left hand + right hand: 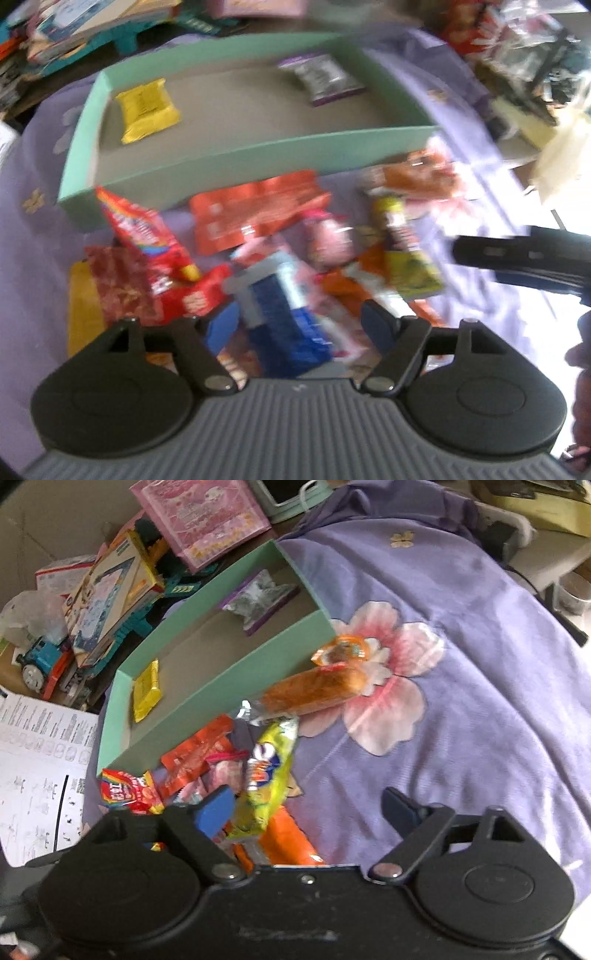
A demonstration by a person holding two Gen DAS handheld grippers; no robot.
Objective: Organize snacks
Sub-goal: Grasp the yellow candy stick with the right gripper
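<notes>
A mint-green box lies on the purple bedspread. It holds a yellow packet and a silver-purple packet. A heap of snacks lies in front of it: a red rainbow bag, an orange pouch, a pink packet, a yellow-green bag and a wrapped cake. My left gripper is open just above a blue-white packet. My right gripper is open, its left finger beside the yellow-green bag.
Toy boxes and a pink box are stacked behind the green box, with a toy train and a printed sheet at the left. The right gripper's body shows at the right of the left wrist view. Flowered bedspread spreads to the right.
</notes>
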